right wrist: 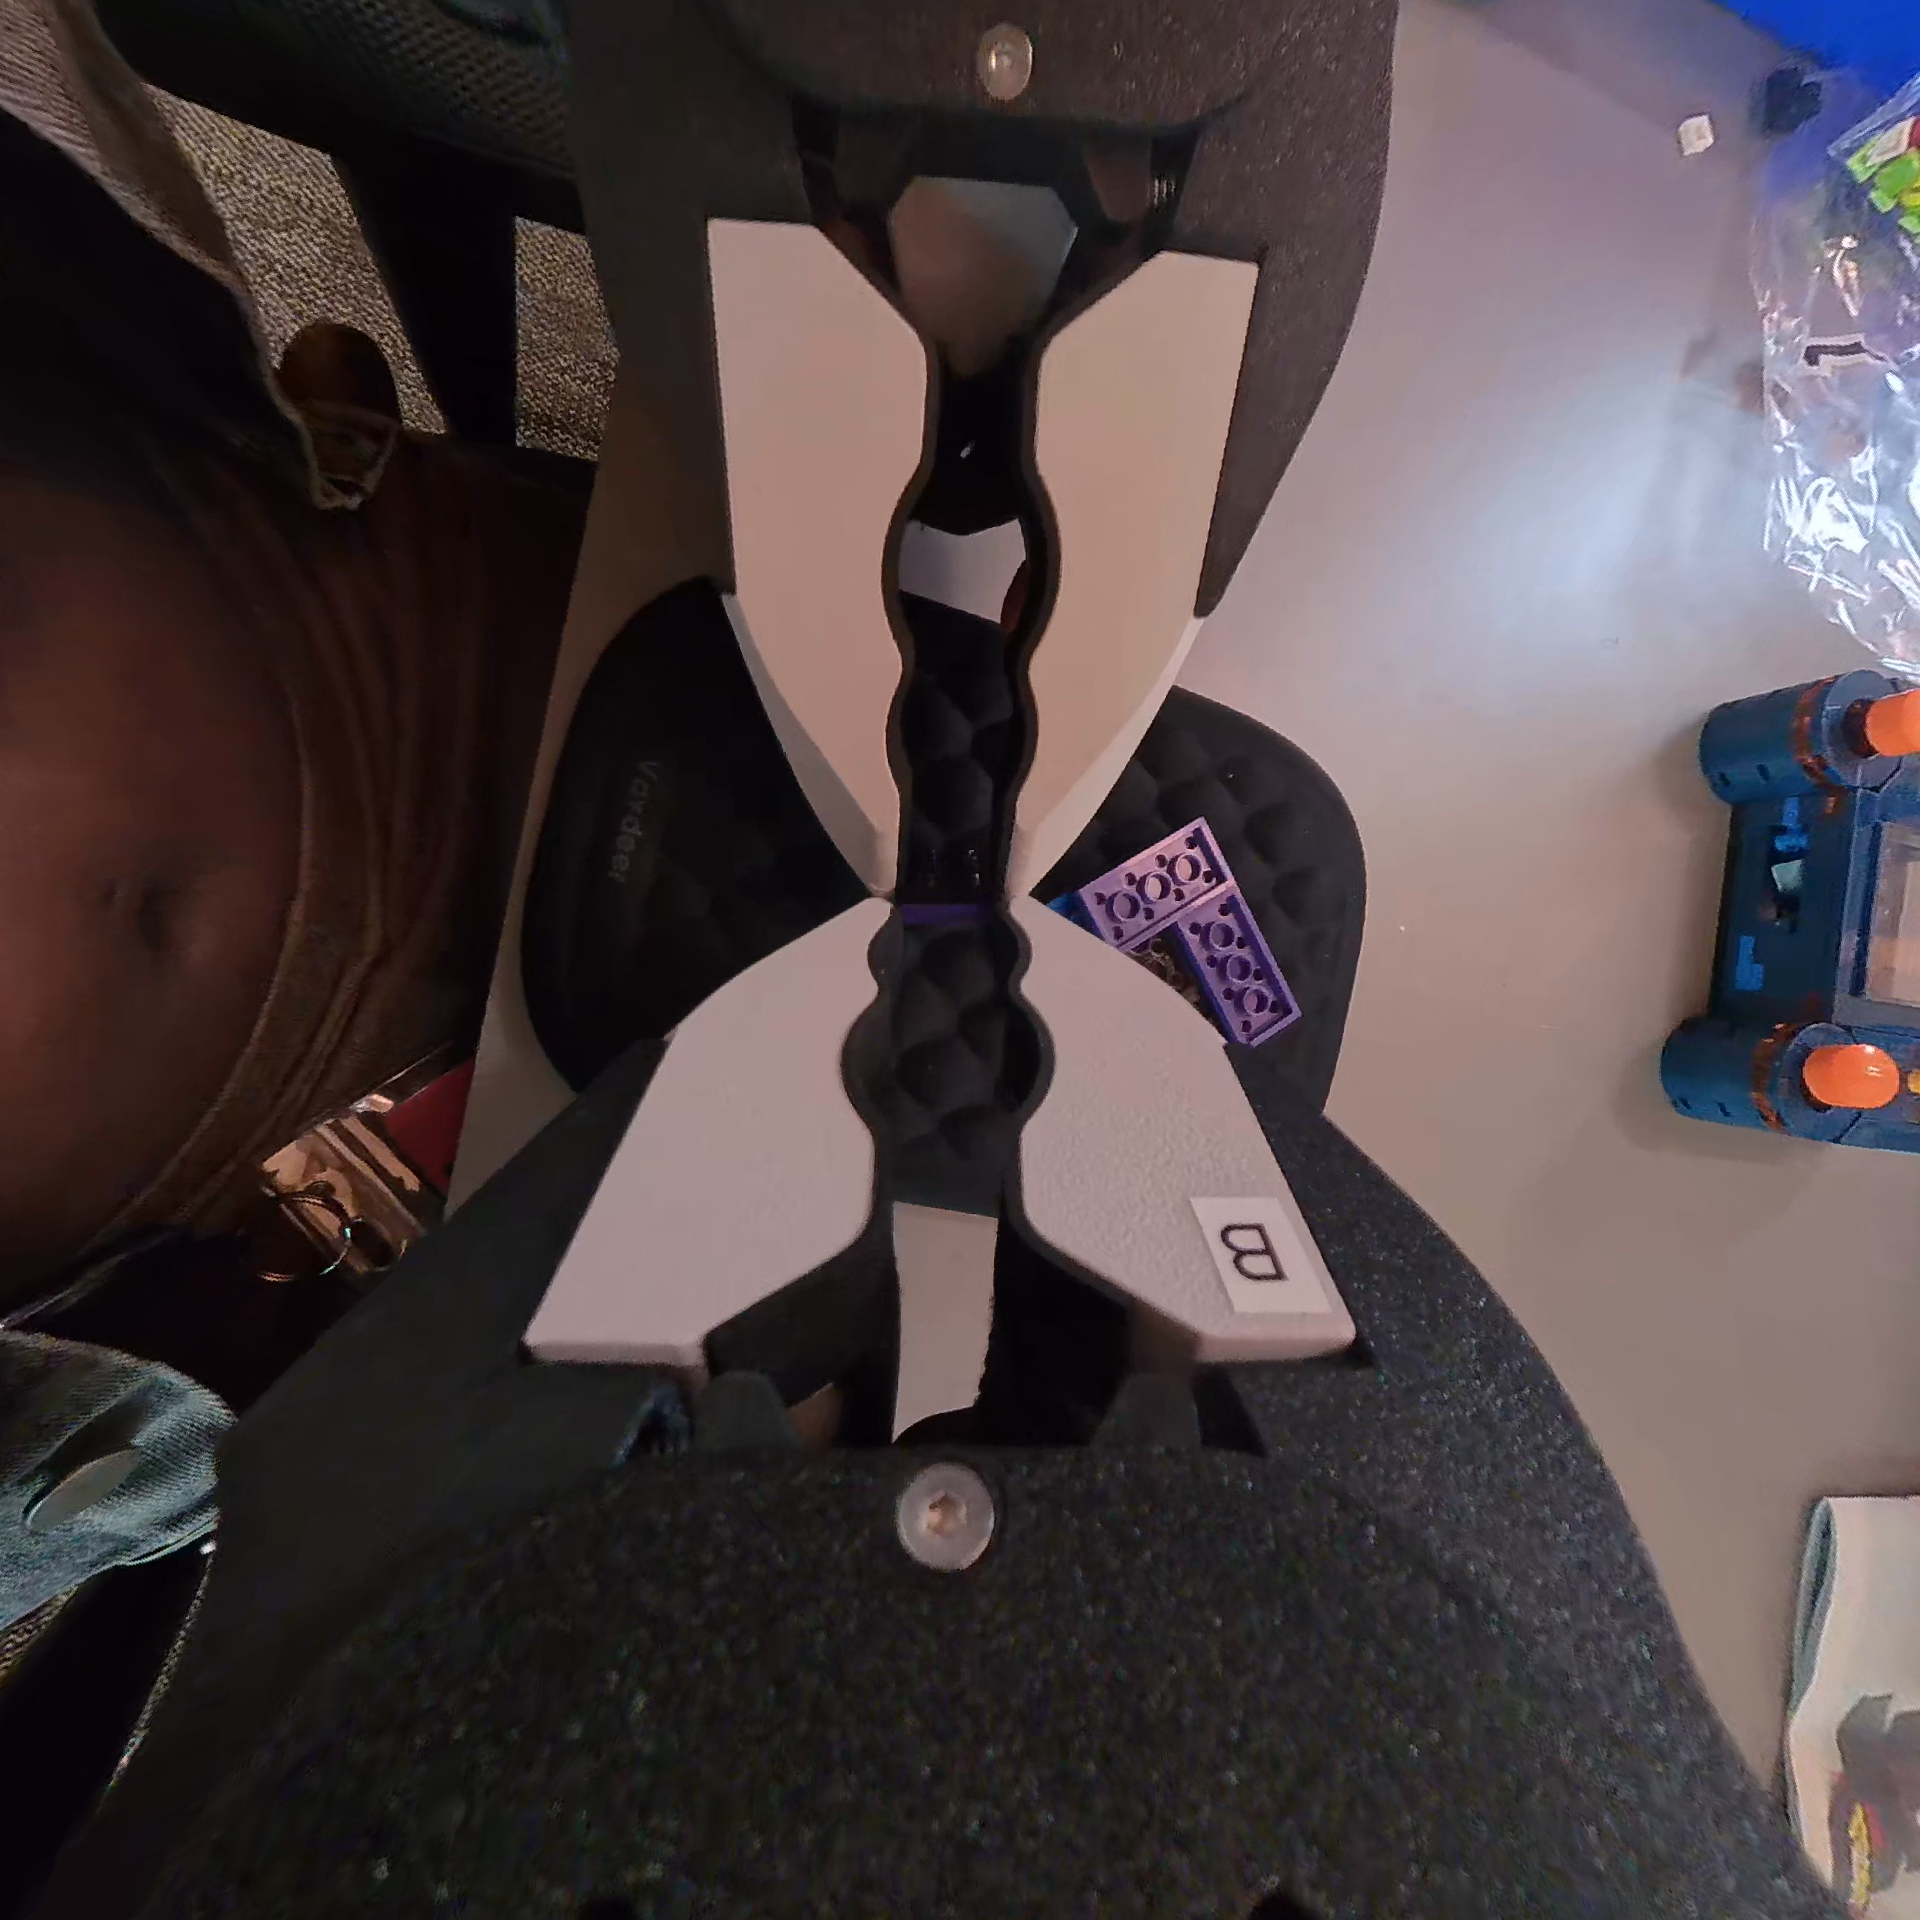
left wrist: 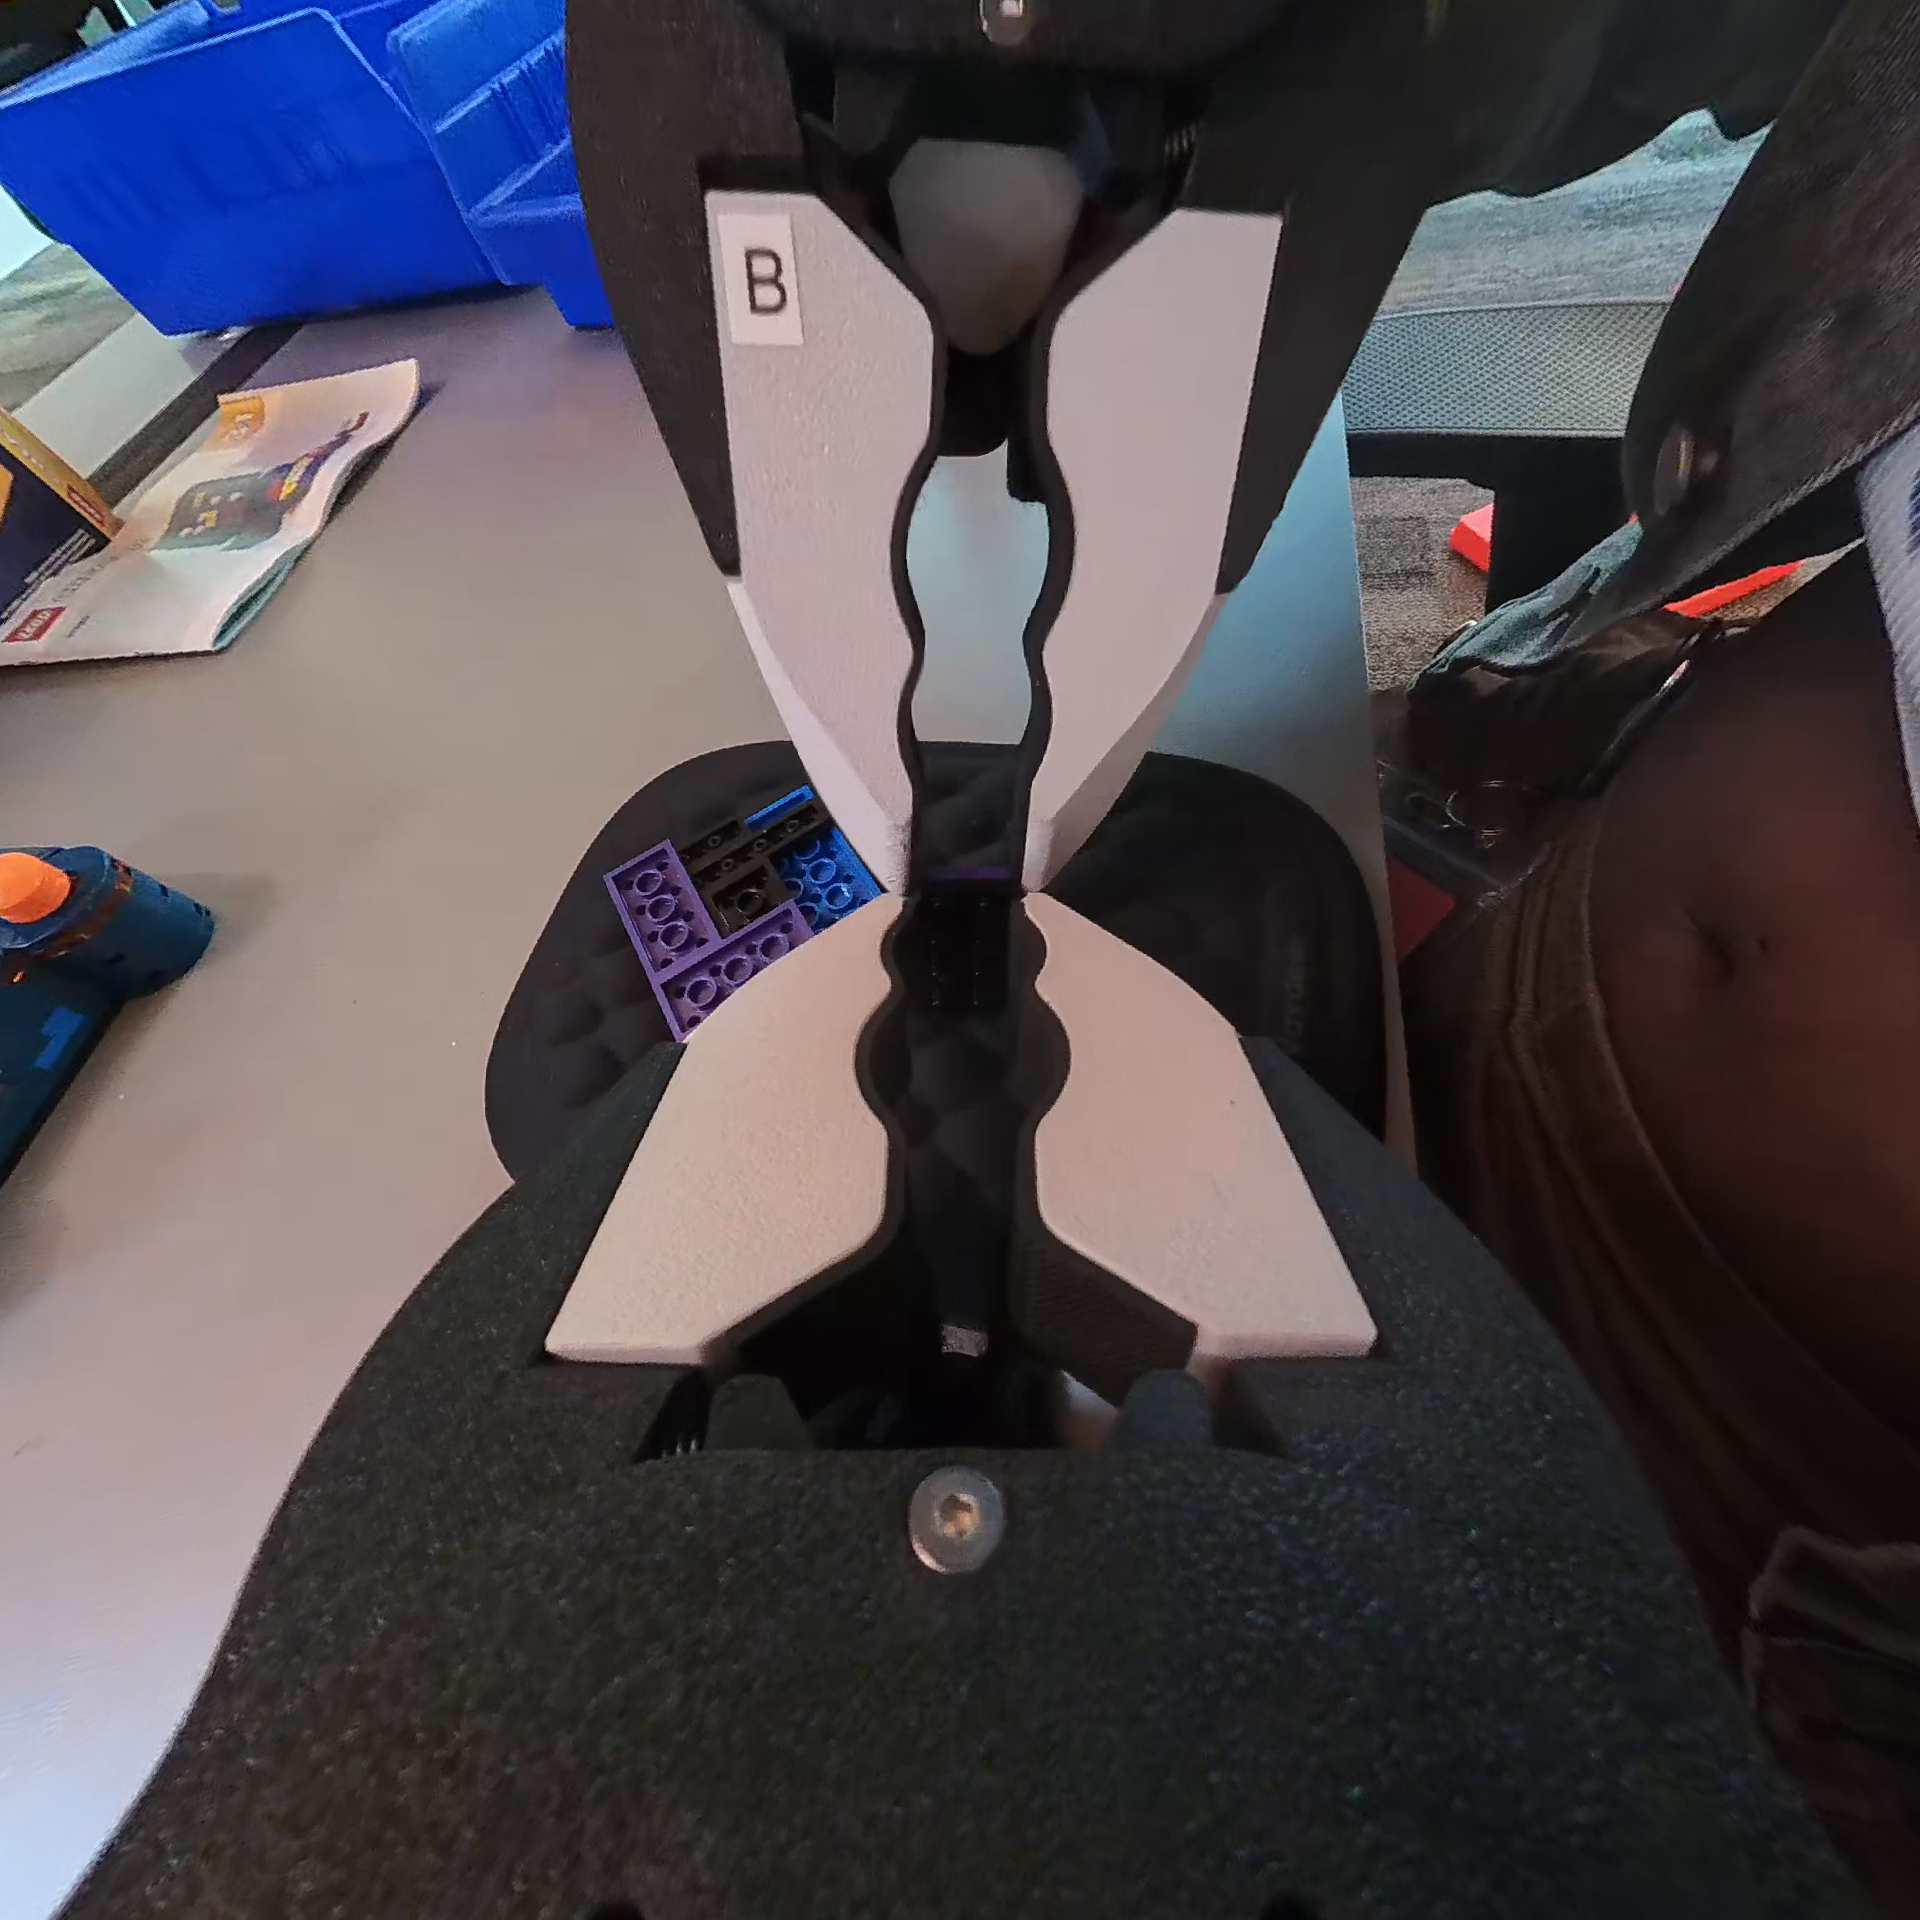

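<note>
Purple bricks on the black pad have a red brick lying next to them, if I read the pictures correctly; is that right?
Not quite: it is a blue brick, not a red one, that lies next to the purple bricks on the black pad. The left wrist view shows it.

Pale grey surface (left wrist: pixel 436 727), glare patch at one side; grey carpet floor (left wrist: pixel 1507 239); dark mesh chair (left wrist: pixel 1496 364) beyond.
</note>
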{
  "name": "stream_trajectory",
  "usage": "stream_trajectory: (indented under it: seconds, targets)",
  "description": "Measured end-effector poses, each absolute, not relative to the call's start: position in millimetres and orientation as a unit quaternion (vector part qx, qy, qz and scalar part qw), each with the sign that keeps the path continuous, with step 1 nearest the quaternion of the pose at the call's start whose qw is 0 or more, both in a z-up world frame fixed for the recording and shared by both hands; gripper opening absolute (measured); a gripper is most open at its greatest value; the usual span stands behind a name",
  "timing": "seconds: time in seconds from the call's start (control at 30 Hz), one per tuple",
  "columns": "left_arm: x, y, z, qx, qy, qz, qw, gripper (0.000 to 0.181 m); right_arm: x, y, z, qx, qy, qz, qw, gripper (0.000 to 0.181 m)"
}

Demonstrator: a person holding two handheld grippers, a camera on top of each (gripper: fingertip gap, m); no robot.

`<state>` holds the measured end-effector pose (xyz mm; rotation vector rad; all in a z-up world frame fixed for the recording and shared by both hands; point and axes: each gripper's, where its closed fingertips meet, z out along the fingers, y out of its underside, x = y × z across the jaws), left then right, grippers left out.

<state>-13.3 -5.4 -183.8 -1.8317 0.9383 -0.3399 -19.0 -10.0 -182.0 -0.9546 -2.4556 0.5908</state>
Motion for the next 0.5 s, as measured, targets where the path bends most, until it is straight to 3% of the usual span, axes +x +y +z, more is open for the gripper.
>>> stream_trajectory:
  seconds: [0.5]
  targets:
    - [-12.4,-1.7,-188.6,-0.757,0.408,-0.121,0.496,0.016,-15.6,-3.9,-189.6,-0.294,-0.92,0.115,0.231,0.016]
